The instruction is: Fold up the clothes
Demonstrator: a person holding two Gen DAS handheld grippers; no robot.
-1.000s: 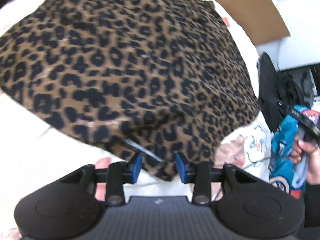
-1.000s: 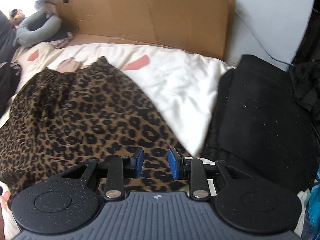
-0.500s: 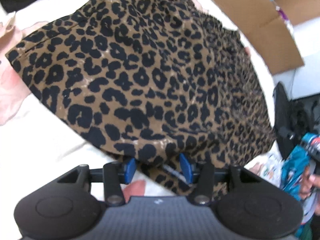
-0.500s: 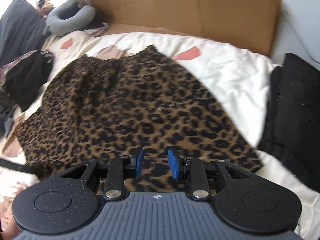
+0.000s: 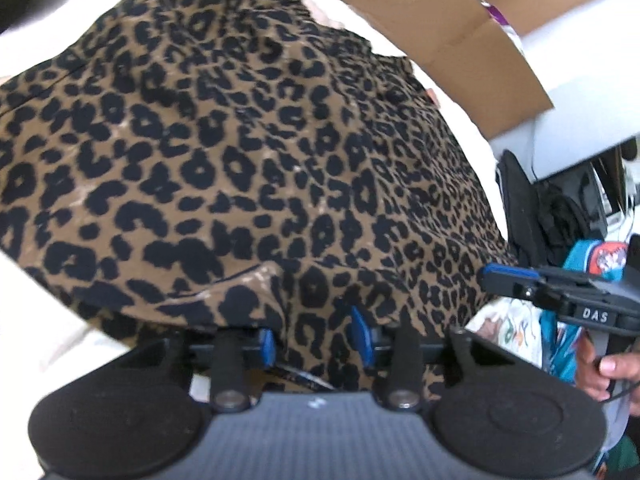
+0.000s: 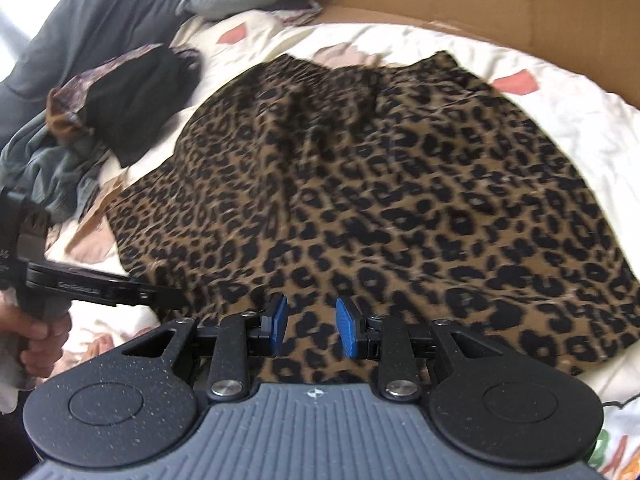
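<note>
A brown leopard-print fabric garment (image 6: 384, 200) is lying spread over a white patterned bedsheet (image 6: 560, 100), filling mid-frame. The left gripper (image 5: 316, 340) and right gripper (image 6: 310, 326) are both hovering at its lower hem, jaws parted with cloth between them

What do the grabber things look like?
Each gripper, left and right, has two blue pads on black finger bars with silver screws, over a grey ribbed body between two round black discs. Seen side-on, the right one carries white letters "DAS". No sleeves show.
</note>
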